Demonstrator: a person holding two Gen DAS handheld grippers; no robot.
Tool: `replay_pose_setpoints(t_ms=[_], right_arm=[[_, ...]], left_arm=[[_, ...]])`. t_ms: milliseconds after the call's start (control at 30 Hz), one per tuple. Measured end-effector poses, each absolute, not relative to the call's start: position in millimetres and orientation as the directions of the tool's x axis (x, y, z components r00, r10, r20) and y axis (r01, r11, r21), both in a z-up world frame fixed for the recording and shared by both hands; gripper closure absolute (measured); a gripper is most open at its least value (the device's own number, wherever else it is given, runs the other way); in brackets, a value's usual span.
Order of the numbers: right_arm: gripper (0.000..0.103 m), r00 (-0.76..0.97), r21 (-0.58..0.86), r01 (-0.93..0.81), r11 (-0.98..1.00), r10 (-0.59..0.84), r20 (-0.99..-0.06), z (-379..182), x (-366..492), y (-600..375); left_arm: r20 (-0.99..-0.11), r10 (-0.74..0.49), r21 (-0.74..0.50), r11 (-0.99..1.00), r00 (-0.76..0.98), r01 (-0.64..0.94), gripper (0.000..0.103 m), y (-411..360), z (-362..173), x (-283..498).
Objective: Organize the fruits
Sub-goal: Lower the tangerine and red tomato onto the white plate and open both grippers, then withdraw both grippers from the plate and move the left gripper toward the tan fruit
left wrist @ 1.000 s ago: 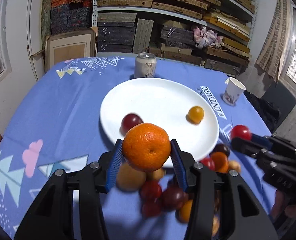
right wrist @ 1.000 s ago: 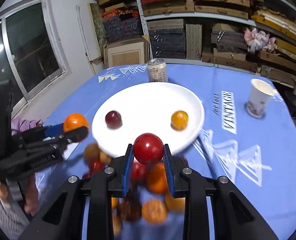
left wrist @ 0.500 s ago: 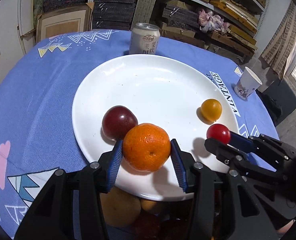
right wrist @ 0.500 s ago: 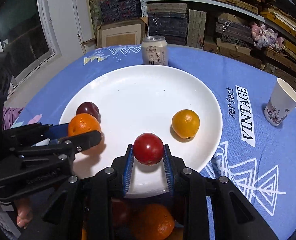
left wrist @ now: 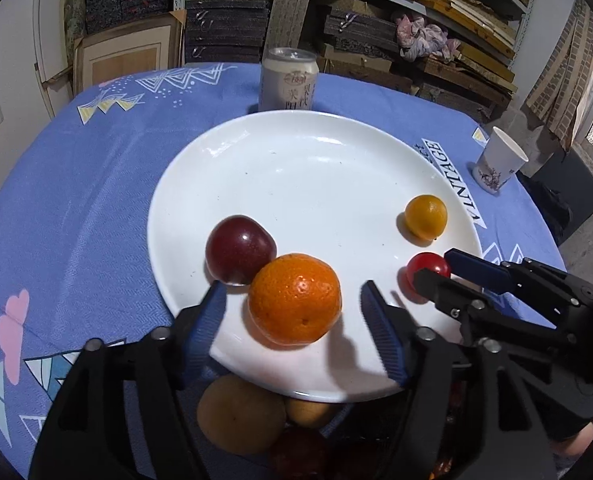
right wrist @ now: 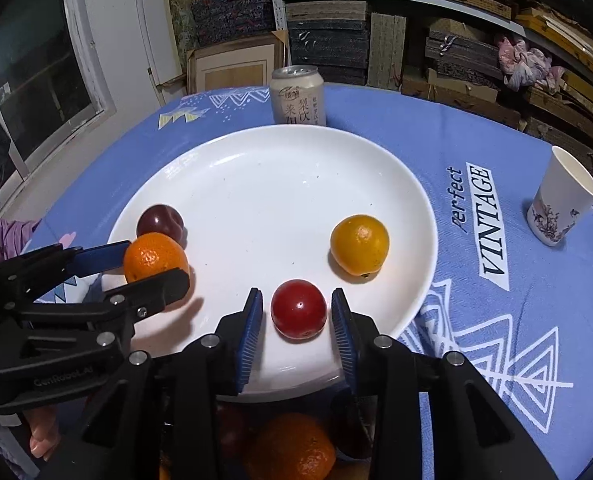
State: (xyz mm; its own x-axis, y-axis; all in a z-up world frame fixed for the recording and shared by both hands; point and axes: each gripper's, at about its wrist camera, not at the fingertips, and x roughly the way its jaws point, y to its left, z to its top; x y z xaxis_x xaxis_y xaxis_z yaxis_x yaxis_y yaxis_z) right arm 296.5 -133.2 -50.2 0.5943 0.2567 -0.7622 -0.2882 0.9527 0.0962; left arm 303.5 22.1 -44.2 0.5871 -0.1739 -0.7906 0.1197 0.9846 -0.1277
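Tongs are both opening over the white plate [left wrist: 336,152]: my left gripper [left wrist: 296,316] is letting the orange [left wrist: 295,298] sit free, my right gripper [right wrist: 296,316] is parting off the red fruit [right wrist: 298,314]

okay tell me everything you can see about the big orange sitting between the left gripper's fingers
The big orange is round, bright orange, with dimpled, glossy peel and a small dark navel spot low on its front. It sits on the near part of the white plate, right beside the dark red plum and seemingly touching it. The left gripper has just been opening: its blue ribbed pads stand clear on both sides, so the orange lies released between them, casting a shadow on the plate.
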Motion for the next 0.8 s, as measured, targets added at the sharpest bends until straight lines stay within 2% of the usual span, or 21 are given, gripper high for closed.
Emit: replay_pose_setpoints(t_ms=[167,267,333,433,533,633,767,800], right_arm=[[0.064,0.641,0.124,-0.286,0.95,0.286,-0.712,-23,284,-143],[0.051,0.691,0.138,-0.293,0.946,0.309,-0.653,6,260,-150],[0.042,0.73,0.146,-0.295,0.944,0.322,-0.603,25,237,-157],[0.035,0.763,0.162,-0.312,0.936,0.349,-0.545,40,200,-166],[0.026,0.791,0.183,-0.309,0.933,0.359,-0.496,35,162,-179],[0.015,0.816,0.23,-0.279,0.932,0.356,-0.456,17,131,-197],[0.014,0.791,0.311,-0.222,0.924,0.357,-0.496,-11,121,-216],[0.014,0.785,0.336,-0.209,0.918,0.362,-0.502,-16,120,-221]], left_arm=[[-0.756,-0.189,-0.16,0.982,0.627,0.103,0.028,35,-23,291],[-0.717,-0.193,-0.184,0.979,0.67,0.086,0.027,50,-1,269],[-0.686,-0.161,-0.17,0.984,0.71,0.058,0.015,62,9,244],[-0.647,-0.109,-0.139,0.99,0.755,0.023,0.012,77,11,201],[-0.638,-0.073,-0.132,0.991,0.767,-0.016,0.011,90,1,165],[-0.678,-0.075,-0.135,0.991,0.731,-0.023,0.011,94,-22,130],[-0.691,-0.078,-0.085,0.996,0.718,0.026,0.011,78,-29,99],[-0.688,-0.073,-0.061,0.997,0.722,0.043,0.007,72,-29,91]])
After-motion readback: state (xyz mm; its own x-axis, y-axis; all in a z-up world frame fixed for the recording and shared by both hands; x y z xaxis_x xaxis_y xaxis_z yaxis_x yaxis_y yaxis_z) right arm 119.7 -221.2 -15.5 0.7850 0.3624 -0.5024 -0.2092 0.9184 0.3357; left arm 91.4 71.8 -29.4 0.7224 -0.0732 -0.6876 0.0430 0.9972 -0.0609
